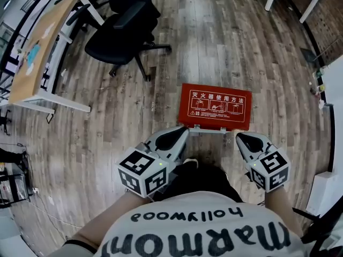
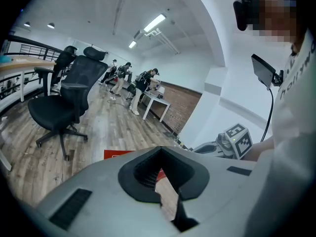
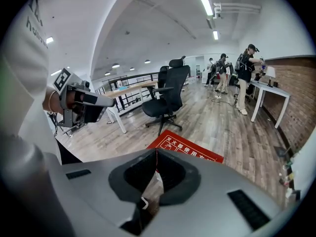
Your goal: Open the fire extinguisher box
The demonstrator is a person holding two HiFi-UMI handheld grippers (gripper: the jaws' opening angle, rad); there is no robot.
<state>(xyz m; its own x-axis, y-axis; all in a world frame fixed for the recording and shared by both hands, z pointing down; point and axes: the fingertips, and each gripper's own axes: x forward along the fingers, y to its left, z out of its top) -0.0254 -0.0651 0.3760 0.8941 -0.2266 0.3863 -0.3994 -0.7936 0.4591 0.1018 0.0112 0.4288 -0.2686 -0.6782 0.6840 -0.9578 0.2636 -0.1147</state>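
**A:** How far along is the opening?

**B:** Not started, as far as I can judge. The fire extinguisher box [image 1: 215, 106] lies flat on the wooden floor [image 1: 225, 47], red lid up with its white instruction print showing, and the lid sits down flush.

**A:** Where are the grippers?

**B:** Both hang over the floor just on the person's side of the box. The left gripper [image 1: 179, 134] points at the near left corner, the right gripper [image 1: 244, 138] at the near right corner. Neither touches the box.

**A:** Holding anything?

**B:** No. Each one's own view shows its jaws clenched together with nothing between them.

**A:** So what is left?

**B:** Everything, I think. A grey metal fitting [image 1: 209, 128] runs along the near edge, likely the catch or handle, though it is too small to tell which. That edge needs freeing, then the lid needs lifting.
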